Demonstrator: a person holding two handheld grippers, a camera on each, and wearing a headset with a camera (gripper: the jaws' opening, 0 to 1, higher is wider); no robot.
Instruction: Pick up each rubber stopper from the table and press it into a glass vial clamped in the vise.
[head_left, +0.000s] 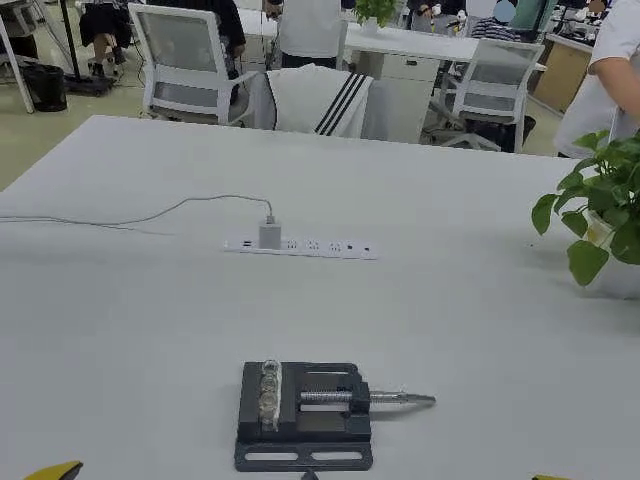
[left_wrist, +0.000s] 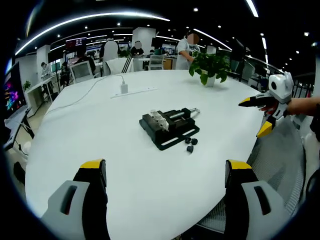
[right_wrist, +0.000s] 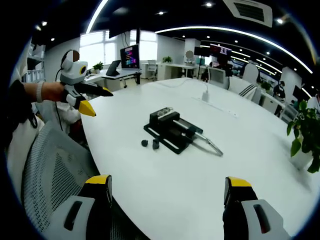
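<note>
Yellow-tipped left gripper (left_wrist: 166, 166), jaws apart, faces black vise (left_wrist: 172, 131) clamping clear vials (left_wrist: 159, 119).

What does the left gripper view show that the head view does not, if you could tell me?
Left gripper view: three rubber stoppers on the table by the vise, the left hand-held gripper open, and the right hand-held gripper open at the table's edge. Head view: a black bin on the floor past the table. Both: the vise with glass vials clamped in it, the power strip and the potted plant.
</note>
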